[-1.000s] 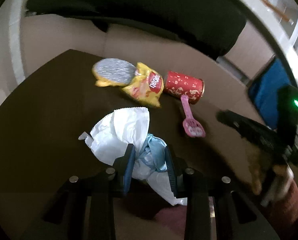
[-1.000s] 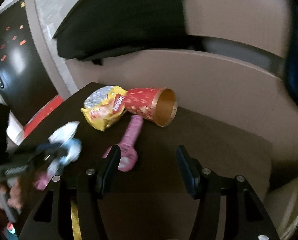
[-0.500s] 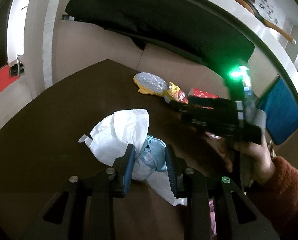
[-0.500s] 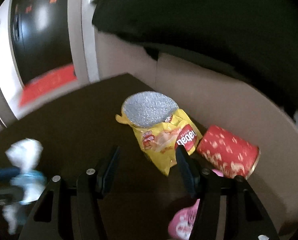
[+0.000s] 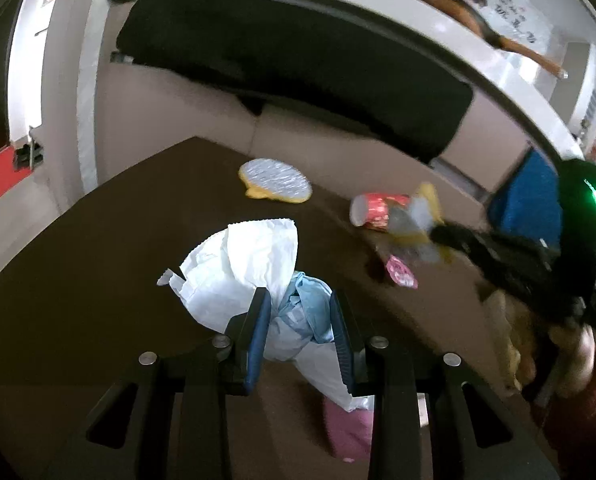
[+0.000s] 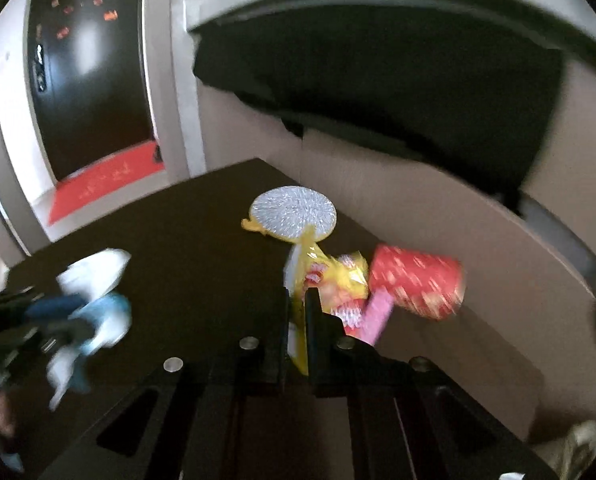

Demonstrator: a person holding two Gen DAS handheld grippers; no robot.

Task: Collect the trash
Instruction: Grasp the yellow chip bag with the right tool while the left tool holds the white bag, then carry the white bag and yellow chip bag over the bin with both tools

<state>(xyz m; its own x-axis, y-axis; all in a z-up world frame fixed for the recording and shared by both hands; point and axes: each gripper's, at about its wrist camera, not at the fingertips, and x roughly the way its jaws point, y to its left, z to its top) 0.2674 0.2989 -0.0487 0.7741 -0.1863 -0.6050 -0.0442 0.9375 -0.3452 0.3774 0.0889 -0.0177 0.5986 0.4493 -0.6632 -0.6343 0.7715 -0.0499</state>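
My left gripper (image 5: 298,300) is shut on a wad of white paper (image 5: 238,264) and crumpled blue material (image 5: 306,308), held above the dark brown table (image 5: 98,260). My right gripper (image 6: 297,296) is shut on a yellow snack bag (image 6: 338,276), which hangs blurred from its jaws. The bag (image 5: 418,224) is also in the left wrist view, at the right gripper's tip (image 5: 438,234). A red paper cup (image 6: 418,284) lies on its side beside a pink scoop (image 6: 374,316). A silver-lined yellow packet (image 6: 294,212) lies near the table's far edge.
A beige sofa (image 5: 338,148) with a black cloth (image 5: 298,64) draped over it runs behind the table. A blue cushion (image 5: 526,200) sits at the right. Something pink (image 5: 346,428) shows below the held paper. A person's hand in a red sleeve (image 5: 590,392) holds the right gripper.
The right gripper swung over to the snack bag, closed on it and lifted it away from the silver-lined packet. The left gripper rose a little, still holding the paper wad.
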